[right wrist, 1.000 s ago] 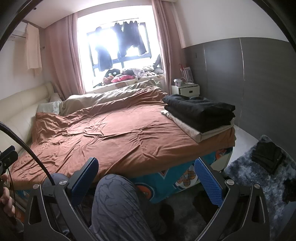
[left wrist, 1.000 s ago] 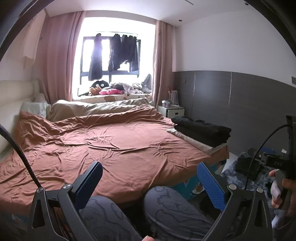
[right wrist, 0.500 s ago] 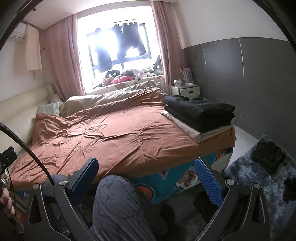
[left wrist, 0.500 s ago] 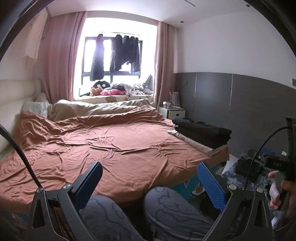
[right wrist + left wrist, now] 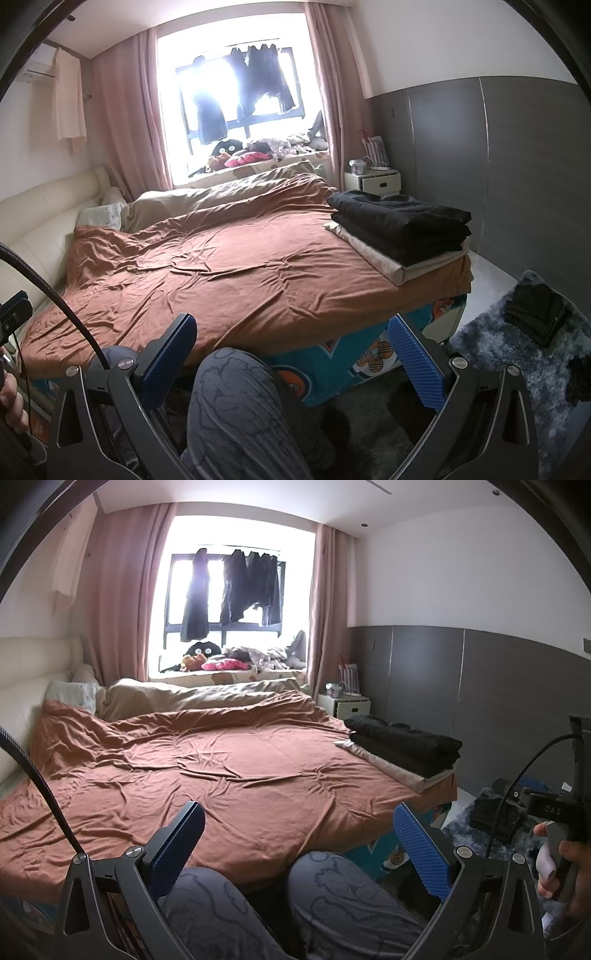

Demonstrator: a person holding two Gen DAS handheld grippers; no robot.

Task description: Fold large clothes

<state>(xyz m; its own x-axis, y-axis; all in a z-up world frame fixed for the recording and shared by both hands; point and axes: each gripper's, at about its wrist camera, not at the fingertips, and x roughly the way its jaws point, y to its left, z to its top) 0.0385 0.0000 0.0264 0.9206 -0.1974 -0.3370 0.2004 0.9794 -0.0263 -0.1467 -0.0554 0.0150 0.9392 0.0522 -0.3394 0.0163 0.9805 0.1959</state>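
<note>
Sitting idle, both hand-held grippers, left [image 5: 295, 843] and right [image 5: 291, 352], gape empty; folded stack [image 5: 402, 227] rests at the bed's [image 5: 236, 269] right edge, dark clothes [image 5: 535, 314] await on the rug [image 5: 491, 354].

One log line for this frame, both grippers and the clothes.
left gripper: open, empty | right gripper: open, empty | folded clothes stack: on bed corner | dark garment: on rug

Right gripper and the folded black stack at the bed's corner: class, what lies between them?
Only wrinkled brown bedspread lies between the right gripper and the folded black stack; the person's knee sits between the gripper's fingers. Right wrist view shows it.
</note>
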